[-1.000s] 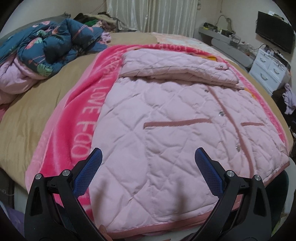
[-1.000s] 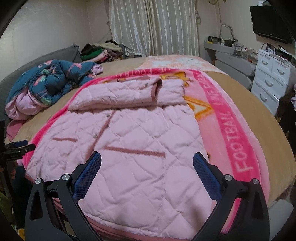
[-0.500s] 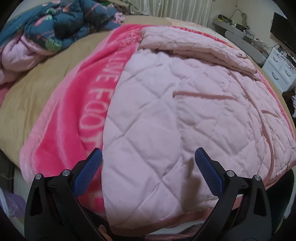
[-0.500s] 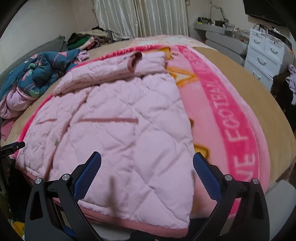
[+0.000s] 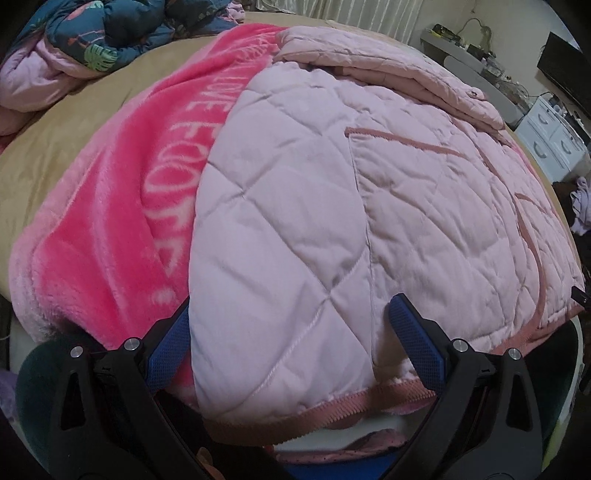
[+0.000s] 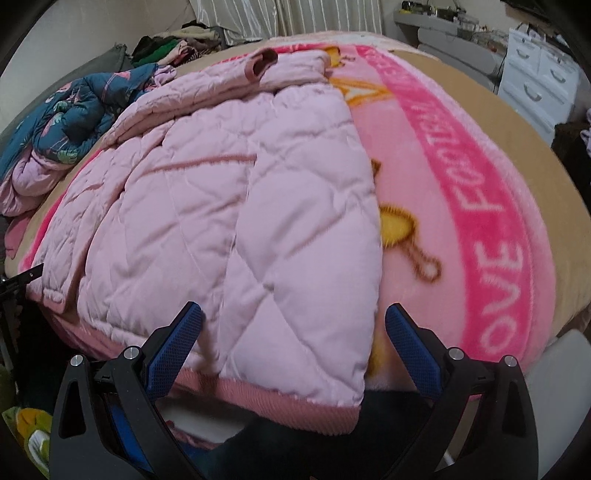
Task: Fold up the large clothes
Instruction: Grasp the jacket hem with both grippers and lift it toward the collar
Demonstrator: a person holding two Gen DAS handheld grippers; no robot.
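Observation:
A light pink quilted jacket point(image 5: 332, 206) lies flat on a bright pink blanket point(image 5: 110, 229), its sleeves folded across the top and its darker pink hem at the near bed edge. My left gripper point(image 5: 288, 339) is open, its blue pads straddling the jacket's bottom left corner just above the hem. In the right wrist view the same jacket point(image 6: 229, 221) fills the left and centre. My right gripper point(image 6: 291, 343) is open too, one pad on each side of the bottom right corner. Neither gripper pinches the cloth.
The blanket point(image 6: 480, 229) with white lettering covers a tan bedspread point(image 5: 55, 122). A bundled dark floral quilt point(image 5: 122, 29) lies at the far left of the bed. White drawers point(image 6: 539, 70) and a shelf stand to the right, and curtains hang behind.
Both grippers have moved down and forward to the jacket's hem; each bottom corner now sits between a pair of open fingers. The jacket itself has not moved.

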